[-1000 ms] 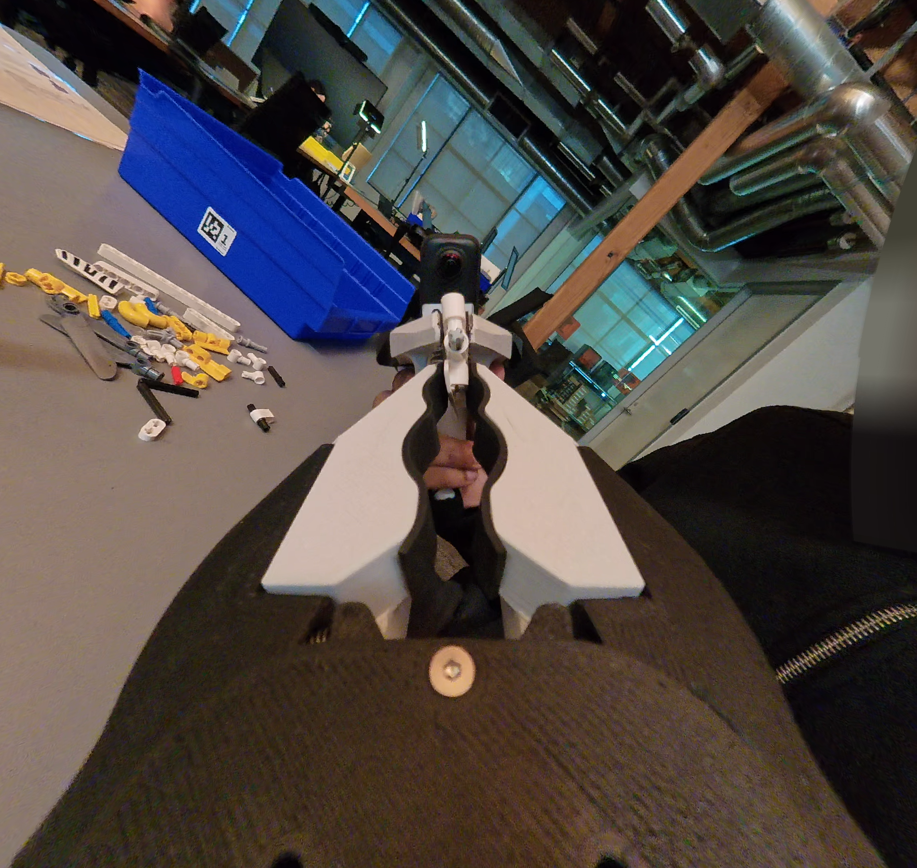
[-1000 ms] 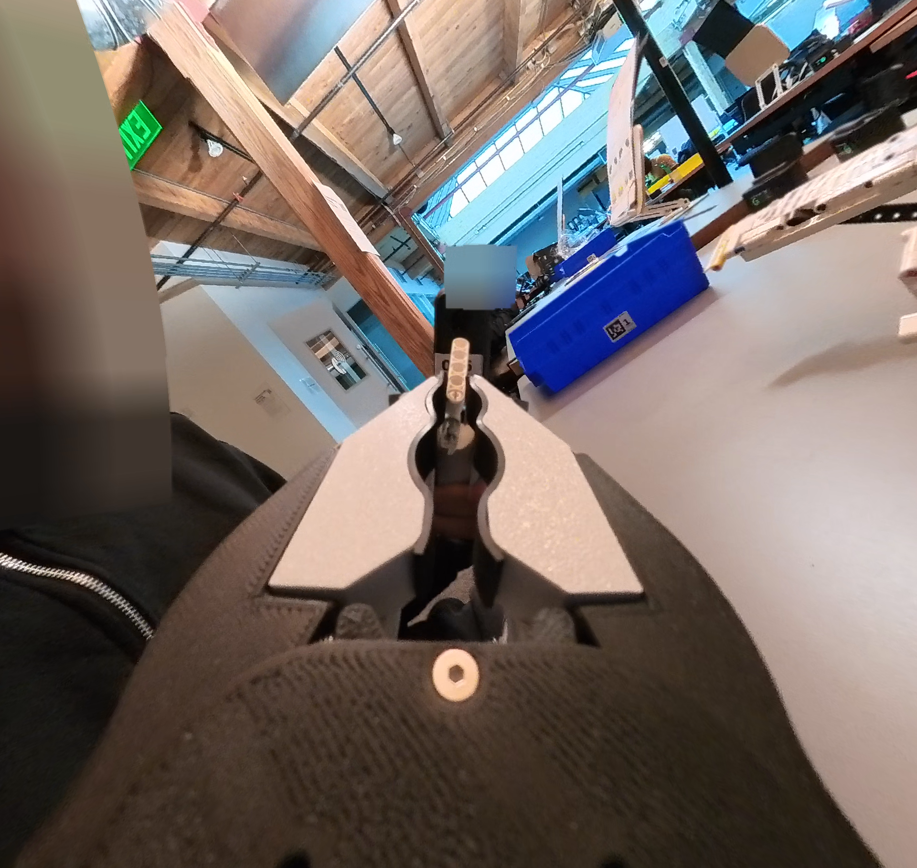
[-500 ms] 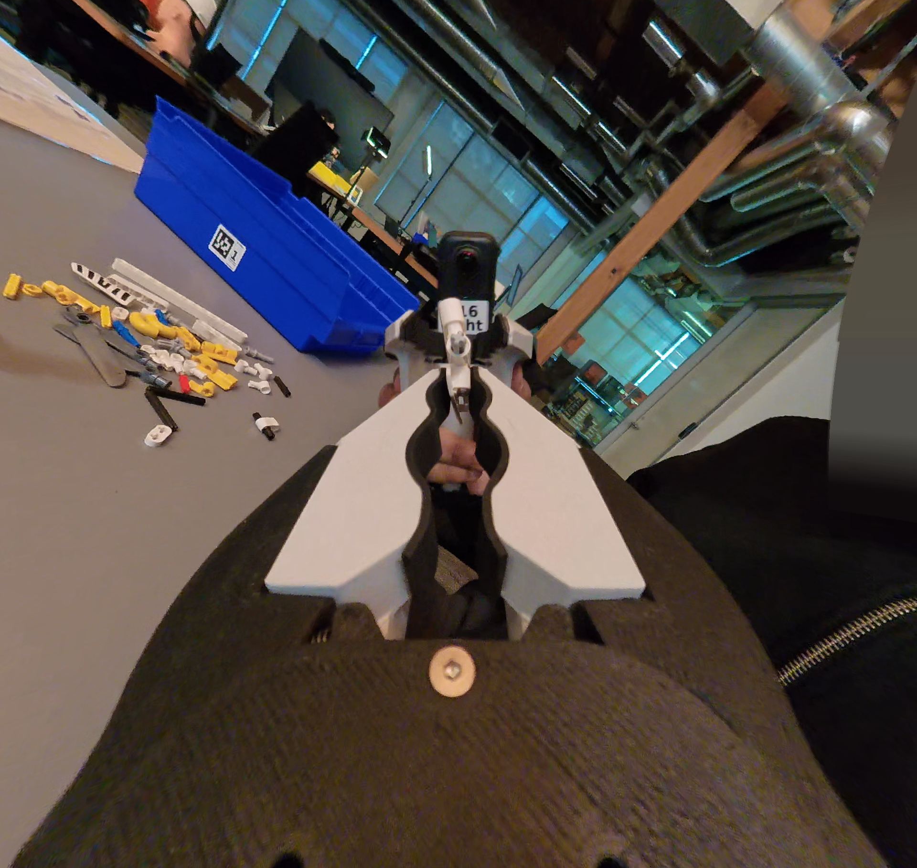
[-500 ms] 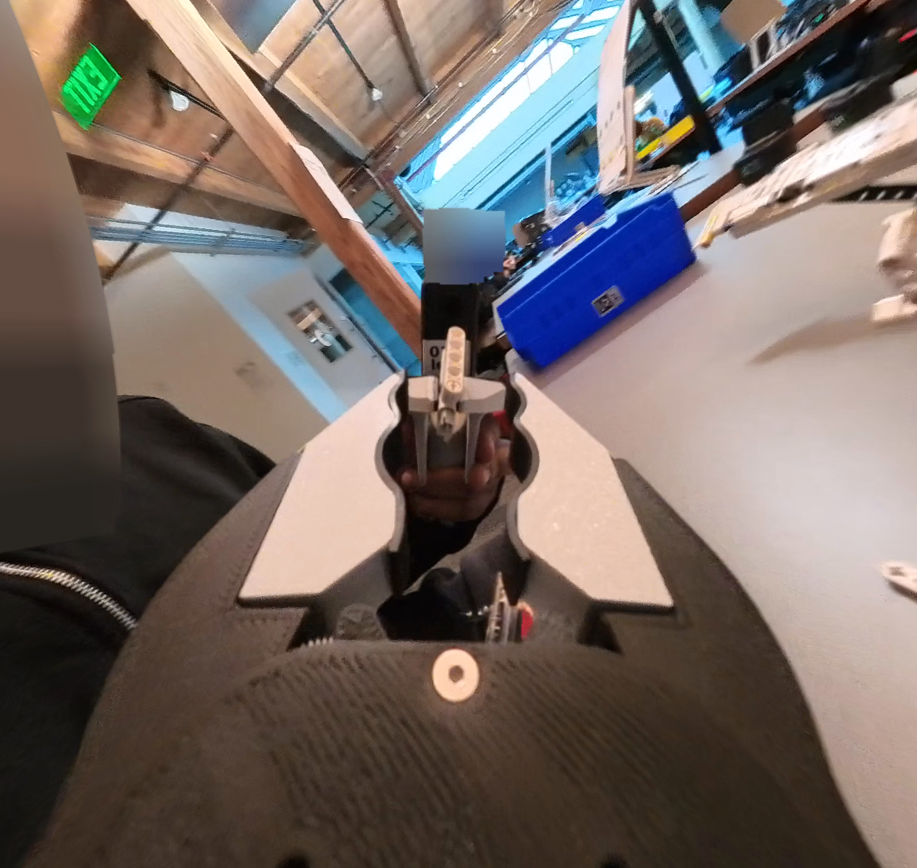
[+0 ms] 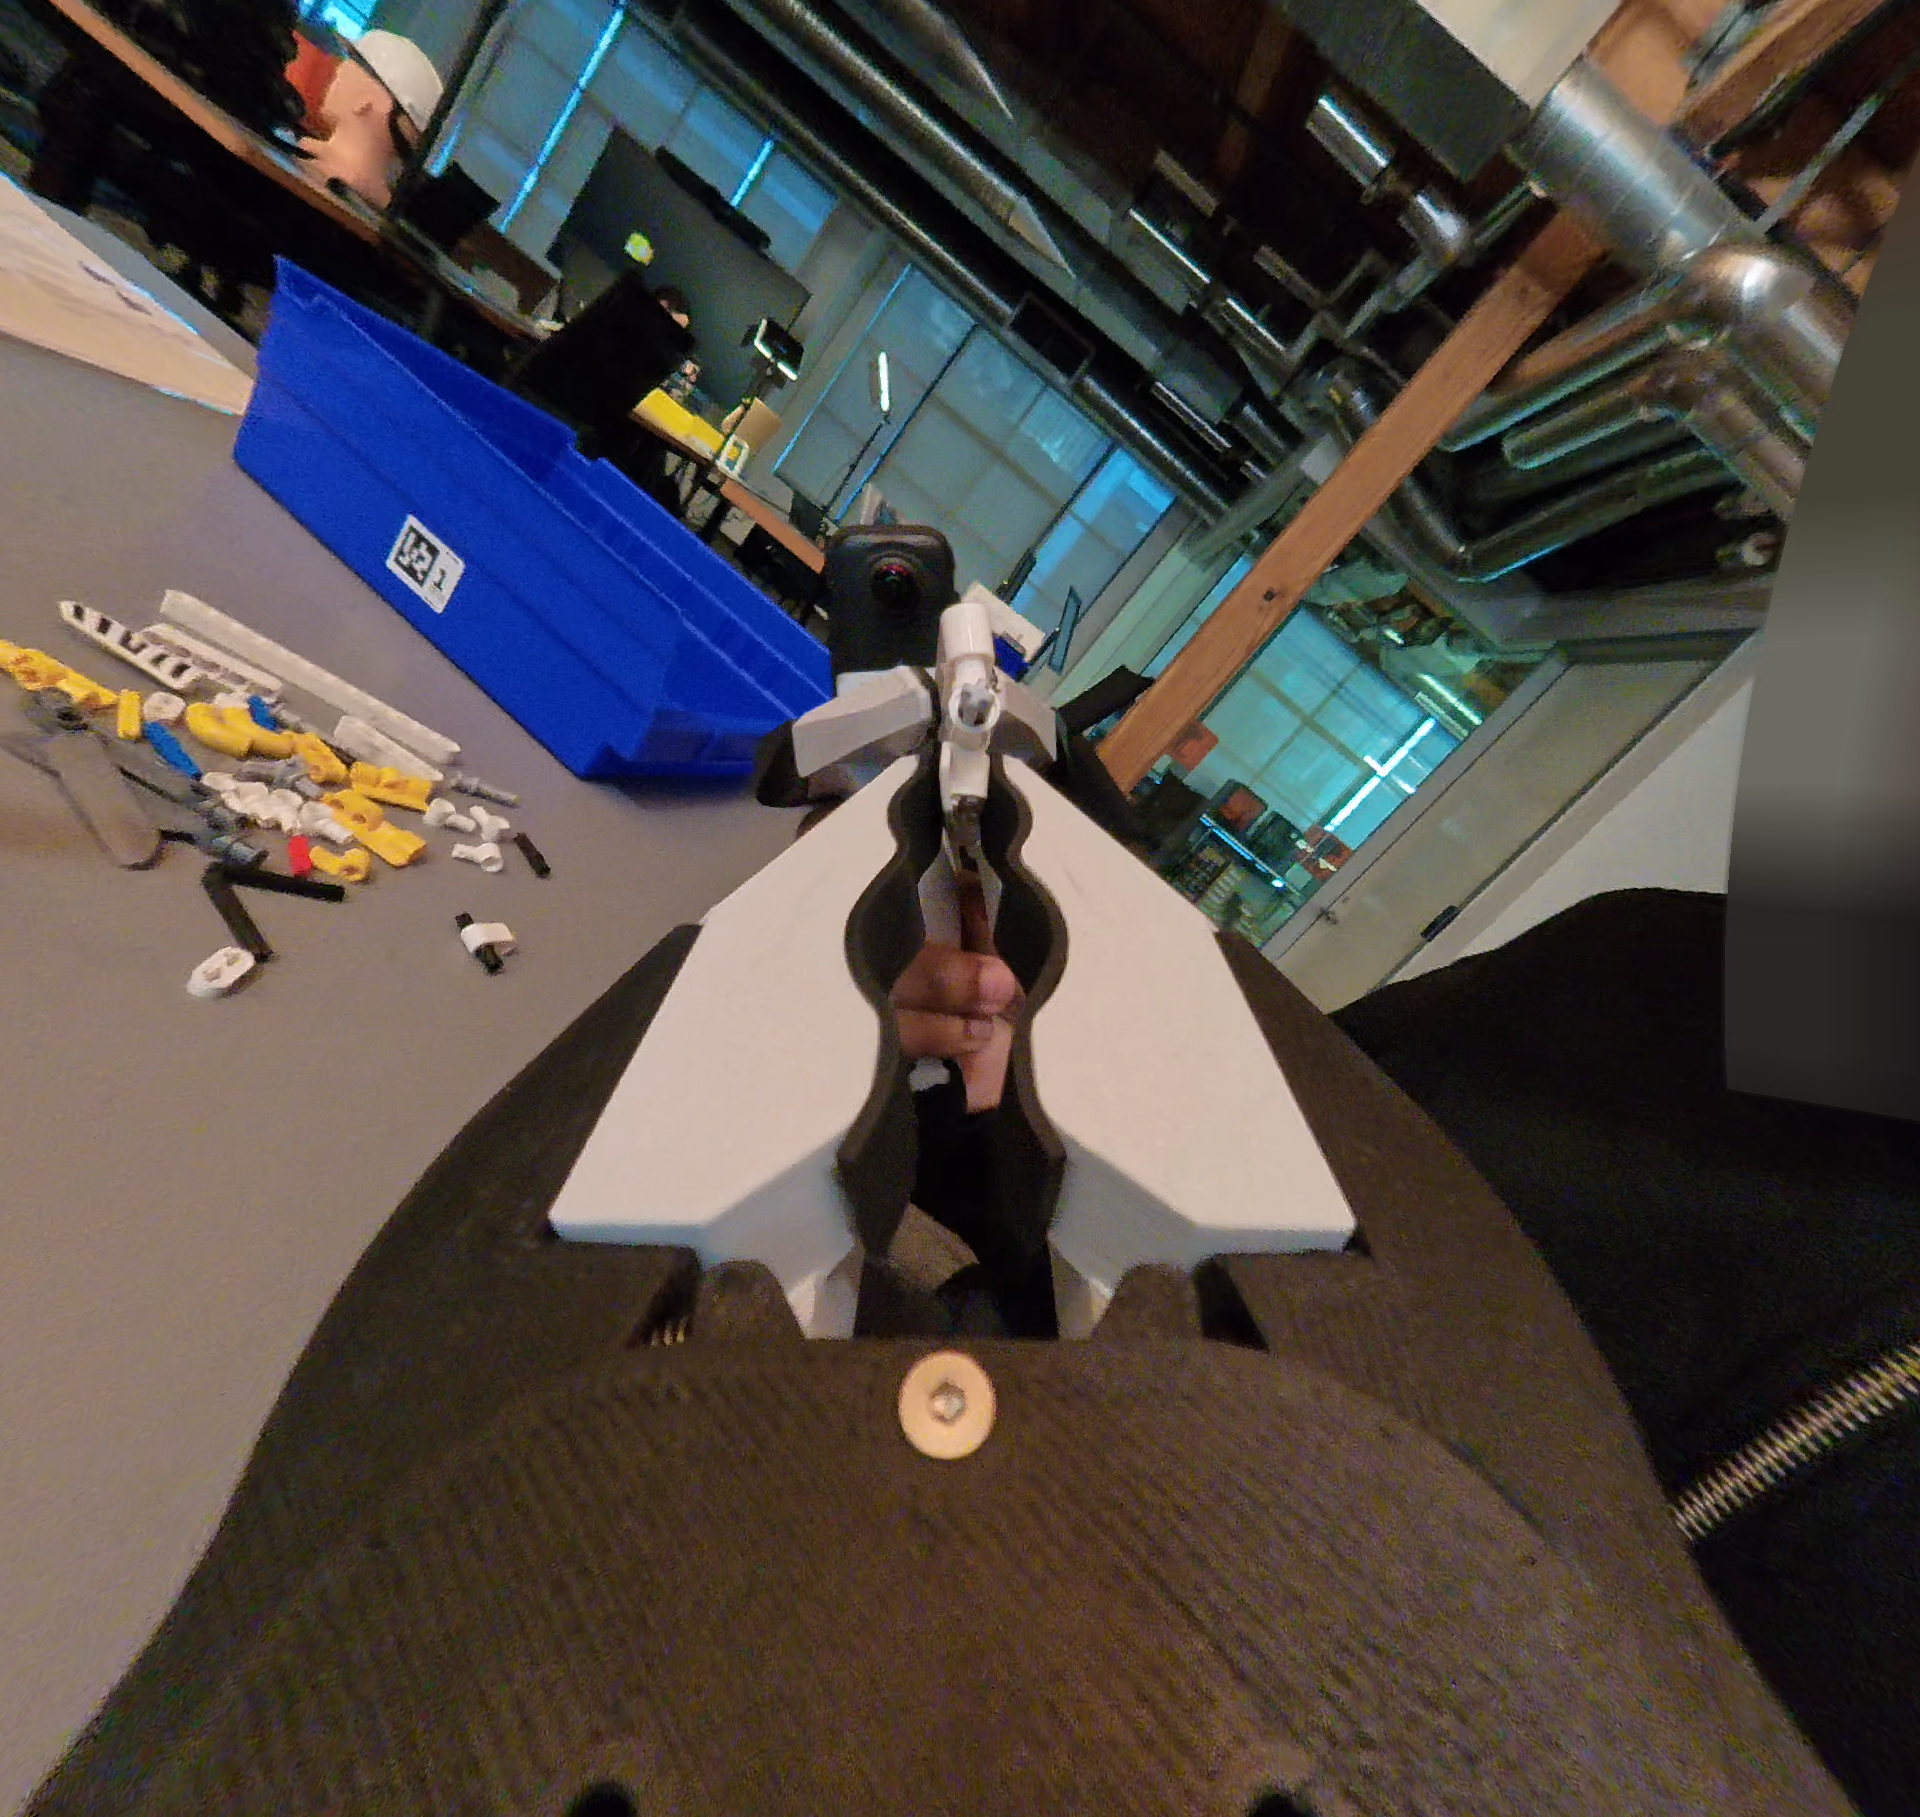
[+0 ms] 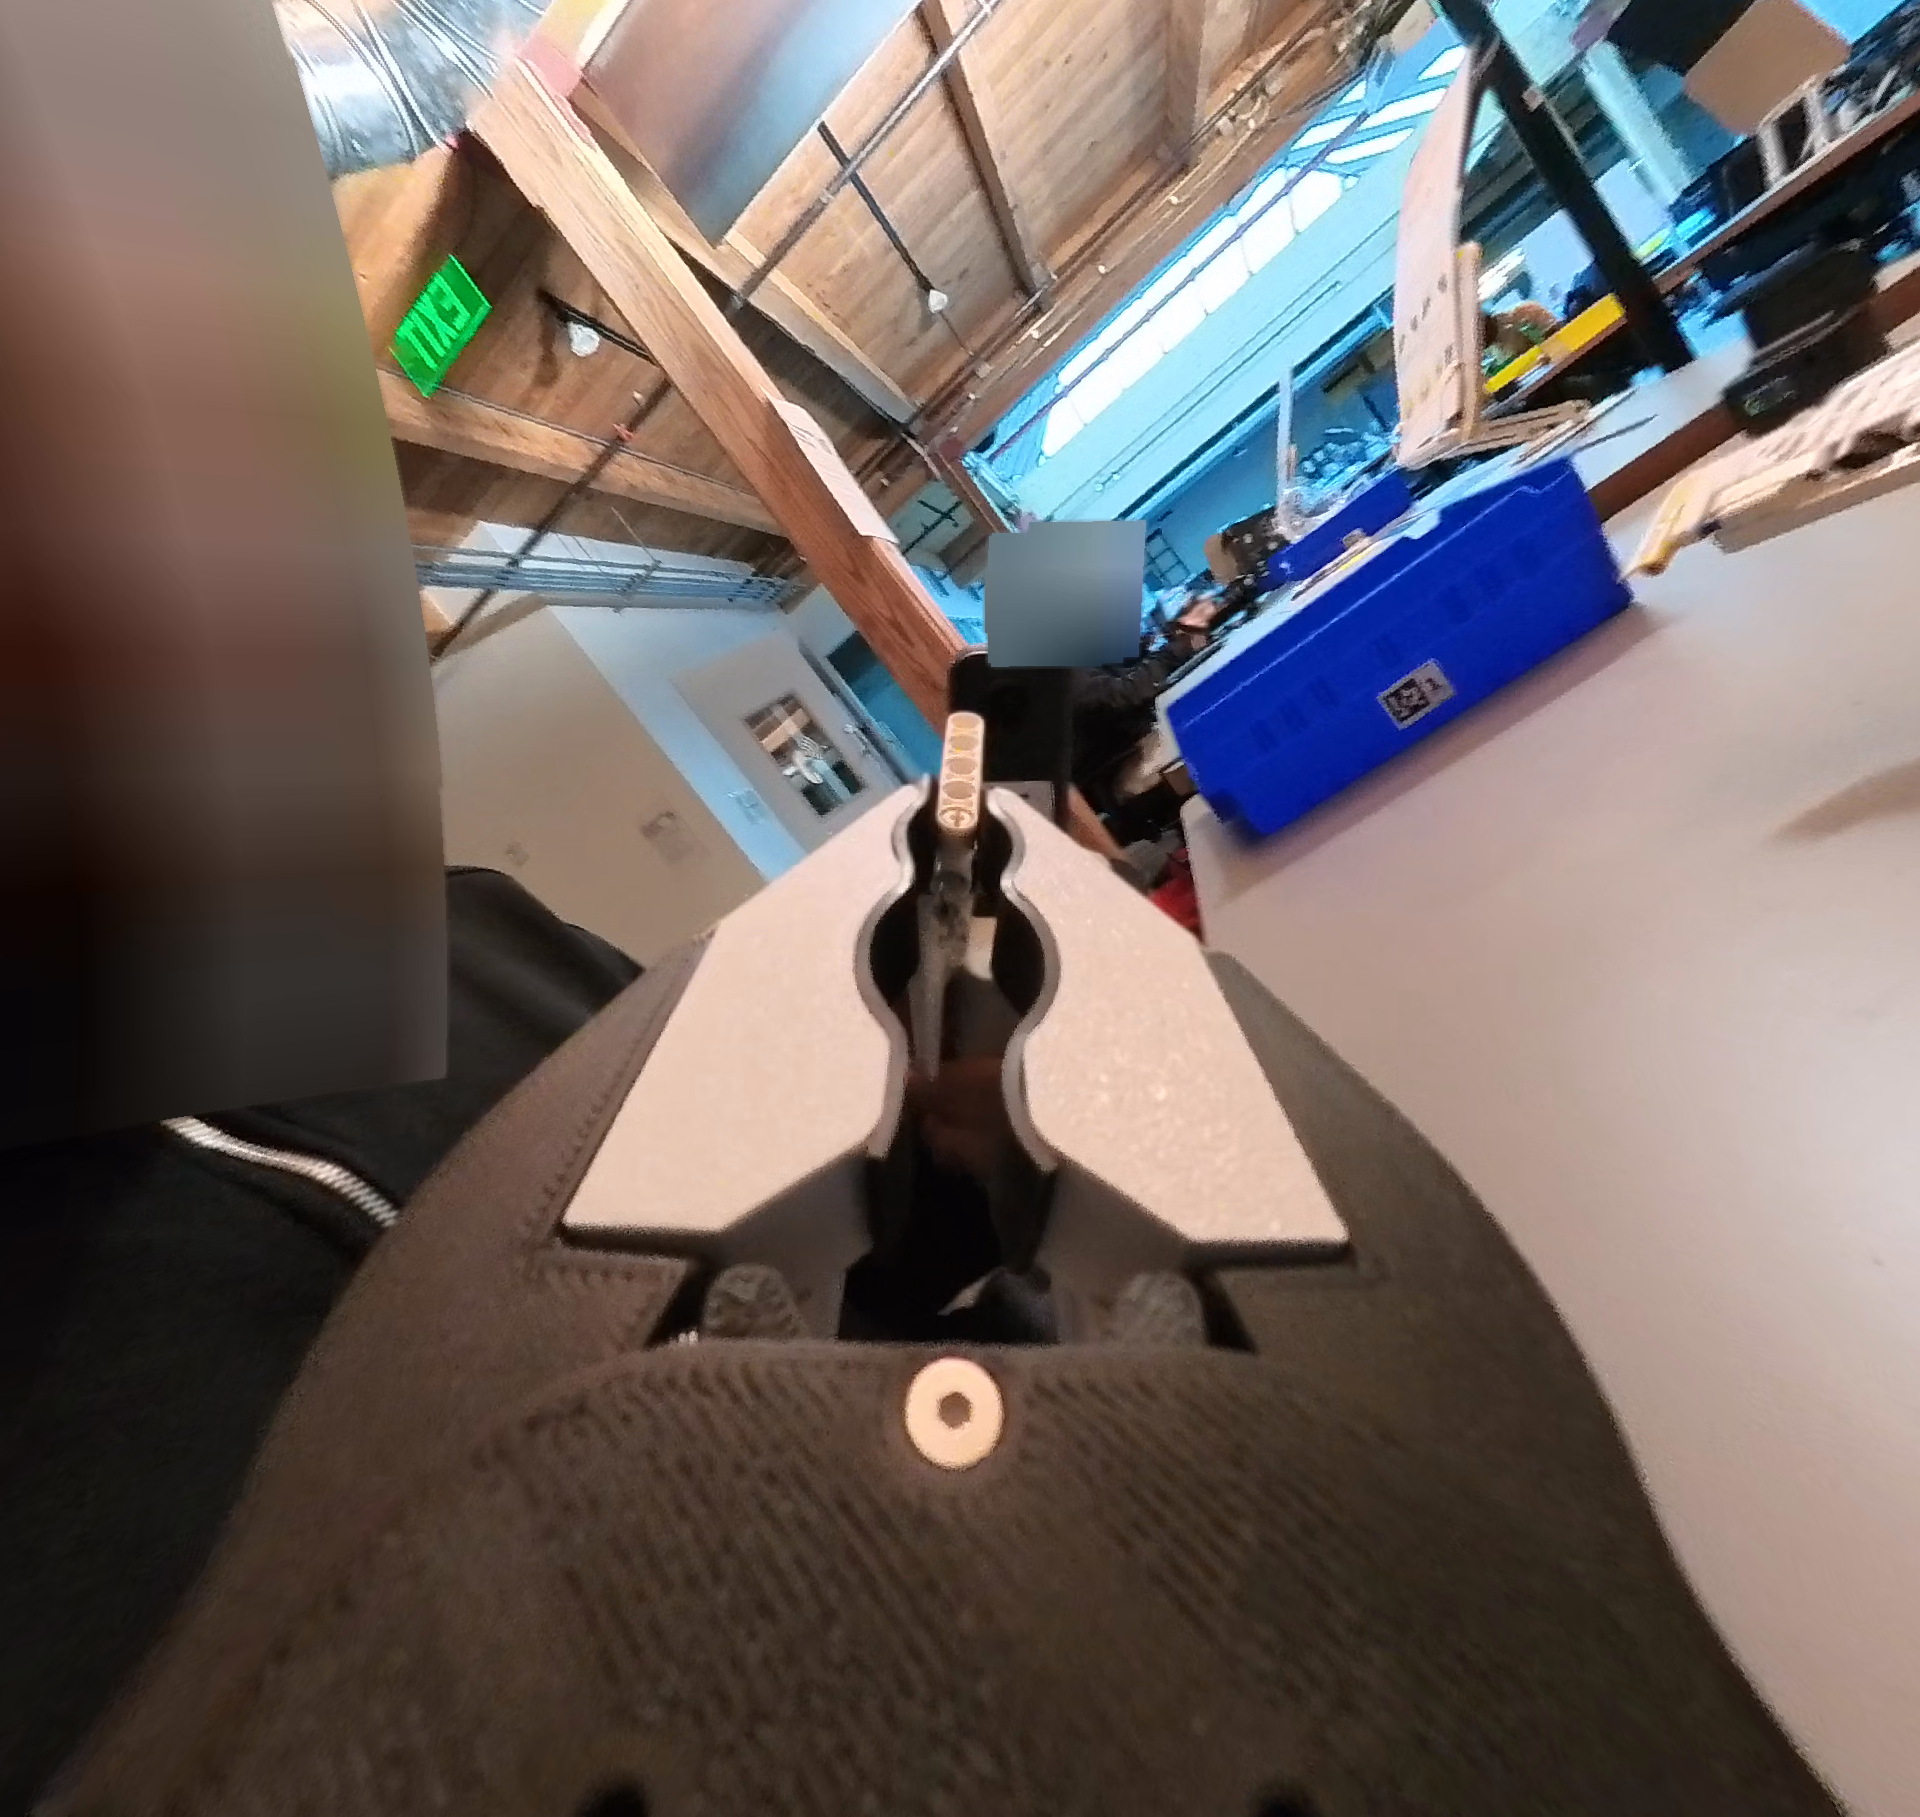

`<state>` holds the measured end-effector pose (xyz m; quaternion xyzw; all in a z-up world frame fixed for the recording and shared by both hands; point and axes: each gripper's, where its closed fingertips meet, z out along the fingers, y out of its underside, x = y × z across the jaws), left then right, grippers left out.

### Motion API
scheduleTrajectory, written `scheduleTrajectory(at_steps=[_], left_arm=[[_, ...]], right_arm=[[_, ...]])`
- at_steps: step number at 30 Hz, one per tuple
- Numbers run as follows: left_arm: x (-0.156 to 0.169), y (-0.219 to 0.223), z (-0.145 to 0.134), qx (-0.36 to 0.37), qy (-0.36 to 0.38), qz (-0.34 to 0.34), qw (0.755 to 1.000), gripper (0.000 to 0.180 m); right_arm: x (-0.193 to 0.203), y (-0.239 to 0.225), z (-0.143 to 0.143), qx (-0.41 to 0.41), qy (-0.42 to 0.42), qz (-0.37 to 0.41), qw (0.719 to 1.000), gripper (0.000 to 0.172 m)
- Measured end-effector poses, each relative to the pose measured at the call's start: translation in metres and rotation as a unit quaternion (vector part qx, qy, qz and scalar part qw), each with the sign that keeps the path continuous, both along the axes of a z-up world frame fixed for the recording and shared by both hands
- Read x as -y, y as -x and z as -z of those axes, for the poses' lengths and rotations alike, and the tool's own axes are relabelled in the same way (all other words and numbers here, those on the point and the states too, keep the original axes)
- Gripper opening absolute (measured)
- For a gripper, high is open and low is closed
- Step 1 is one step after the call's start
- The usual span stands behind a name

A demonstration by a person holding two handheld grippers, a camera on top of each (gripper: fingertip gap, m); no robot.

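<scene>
In the left wrist view my left gripper (image 5: 961, 791) is shut on the lower end of a small white beam (image 5: 966, 666) that carries a grey axle pin (image 5: 975, 699). It is held up in the air above the grey table (image 5: 208, 1196). My right gripper (image 5: 925, 728) faces it nose to nose, its grey fingers flanking the same beam. In the right wrist view my right gripper (image 6: 956, 817) is shut on the beam (image 6: 958, 775), whose row of holes sticks up past the fingertips. The left gripper's black camera (image 6: 1023, 739) shows just behind; its fingers are hidden there.
A blue bin (image 5: 499, 562) stands on the table, also in the right wrist view (image 6: 1403, 666). A pile of yellow, white, grey and black toy parts (image 5: 260, 791) lies at the left. A person's dark zipped jacket (image 5: 1662, 1196) is close by. Left and right tips are no more than a few centimetres apart.
The right gripper was shut a second ago, stood open around the beam half a second ago, and has shut on it again. The left gripper kept hold of the beam throughout.
</scene>
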<state>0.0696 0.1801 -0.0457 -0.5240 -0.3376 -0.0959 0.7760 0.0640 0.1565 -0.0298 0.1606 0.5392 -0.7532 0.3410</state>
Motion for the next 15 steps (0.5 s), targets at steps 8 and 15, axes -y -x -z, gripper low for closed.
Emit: scheduleTrajectory(at_steps=[8, 15], left_arm=[[-0.003, -0.007, -0.013, -0.019, -0.005, 0.004, 1.0, 0.007], [-0.006, -0.015, -0.012, -0.035, 0.017, 0.025, 0.999, 0.005]], right_arm=[[-0.003, -0.006, -0.013, -0.038, -0.034, 0.034, 0.998, 0.004], [-0.027, 0.016, -0.034, 0.033, 0.069, 0.067, 0.995, 0.005]])
